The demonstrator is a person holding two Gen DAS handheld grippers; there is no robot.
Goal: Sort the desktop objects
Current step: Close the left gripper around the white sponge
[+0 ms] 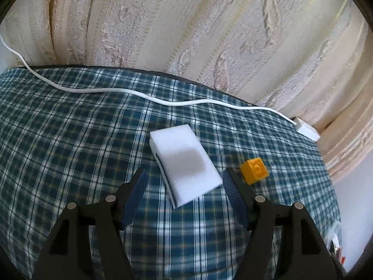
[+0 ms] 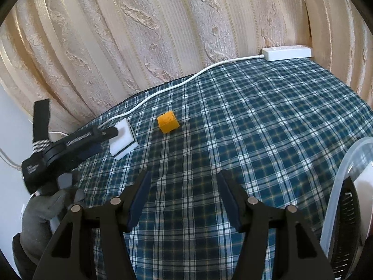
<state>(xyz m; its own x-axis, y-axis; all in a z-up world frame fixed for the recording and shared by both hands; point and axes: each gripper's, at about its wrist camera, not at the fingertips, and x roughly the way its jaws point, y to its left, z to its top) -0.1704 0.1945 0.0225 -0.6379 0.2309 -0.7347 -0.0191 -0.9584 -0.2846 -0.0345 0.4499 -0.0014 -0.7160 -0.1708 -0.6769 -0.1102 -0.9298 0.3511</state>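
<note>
- The left gripper [image 1: 183, 178] hangs with its jaws spread wide over a white sponge block [image 1: 185, 163], which lies on the plaid tablecloth [image 1: 70, 126] between the pads, apparently untouched.
- The right gripper [image 2: 184, 182] is open and empty.
- Likely step: picking up the sponge; next, lower and close squarely on it.
- An orange cube [image 1: 254, 170] sits just beside it.
- Only the right wrist view shows a translucent bin [image 2: 345, 163] (probably the destination).

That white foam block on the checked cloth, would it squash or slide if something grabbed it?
The white foam block looks like sponge, so it probably gives under a squeeze and weighs little. Lying flat and broad on the checked cloth, it seems unlikely to roll or tip; a push may simply slide it.
</note>
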